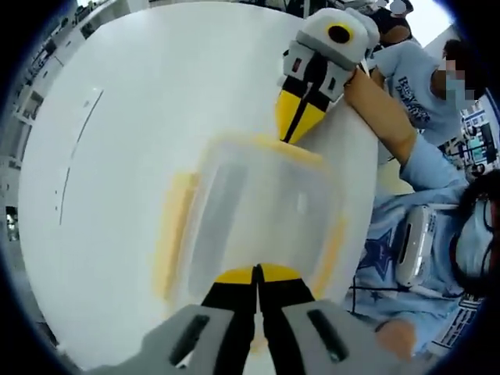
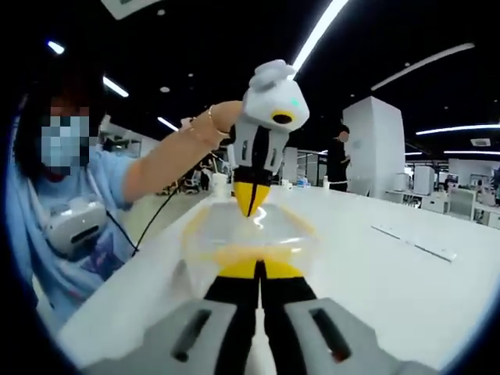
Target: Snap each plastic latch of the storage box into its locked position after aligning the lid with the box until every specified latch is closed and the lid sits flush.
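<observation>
Clear plastic storage box with lid on, sitting on the round white table, close to the table edge nearest the person. Yellow latches on the box sides: one long latch on the box's left flank in the left gripper view, another on the opposite flank toward the person, a yellow strip along the far rim. Left gripper at the box's near end, yellow-tipped jaws pressed together, tips touching the lid's near edge; cannot tell whether anything is pinched between them. Right gripper at the box's far end, yellow jaws drawn to a point, tips down on the far rim of the box, nothing visibly caught between them. In the right gripper view, the same box seen low and end-on, blurred; right gripper at its near end, jaws together against the lid, and the left gripper pointing down onto the far end of the box. Person seated beside the table past the box, light blue sleeve, bare forearm reaching over toward the box.
</observation>
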Motion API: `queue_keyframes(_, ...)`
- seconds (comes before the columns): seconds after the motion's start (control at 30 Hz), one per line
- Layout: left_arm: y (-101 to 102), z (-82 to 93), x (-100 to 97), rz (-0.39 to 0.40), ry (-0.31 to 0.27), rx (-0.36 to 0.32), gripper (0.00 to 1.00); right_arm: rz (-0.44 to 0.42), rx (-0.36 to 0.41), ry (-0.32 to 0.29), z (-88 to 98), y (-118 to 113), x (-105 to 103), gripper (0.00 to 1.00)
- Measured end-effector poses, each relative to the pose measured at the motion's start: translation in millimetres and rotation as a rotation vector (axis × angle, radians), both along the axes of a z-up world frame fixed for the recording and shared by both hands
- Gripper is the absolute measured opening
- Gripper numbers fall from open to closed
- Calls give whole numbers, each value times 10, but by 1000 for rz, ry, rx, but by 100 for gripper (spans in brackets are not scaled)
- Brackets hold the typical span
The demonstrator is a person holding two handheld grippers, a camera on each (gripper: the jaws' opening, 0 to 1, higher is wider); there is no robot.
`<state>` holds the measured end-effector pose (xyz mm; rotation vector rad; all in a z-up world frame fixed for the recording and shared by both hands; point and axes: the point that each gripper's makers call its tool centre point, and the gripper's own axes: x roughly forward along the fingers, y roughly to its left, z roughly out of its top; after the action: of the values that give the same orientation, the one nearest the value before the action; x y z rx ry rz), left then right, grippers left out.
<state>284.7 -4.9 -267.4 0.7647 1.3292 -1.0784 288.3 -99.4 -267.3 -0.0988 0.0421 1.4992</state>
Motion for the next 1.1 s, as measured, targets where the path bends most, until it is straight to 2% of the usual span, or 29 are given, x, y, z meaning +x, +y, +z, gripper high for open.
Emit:
queue_keyframes(0.57, -42, -2, -1, -47, -6, -34, 0, -17, -8, 3, -29, -56, 113, 0)
queue_keyframes(0.77, -70, -2, -16, -107, -24, -13, 0, -20, -17, -3, -50, -56, 103, 0)
queue_keyframes(1.1, -64, 2, -4, -143, -35, -4, 0, -24, -28, -14, -50, -46, 86, 0)
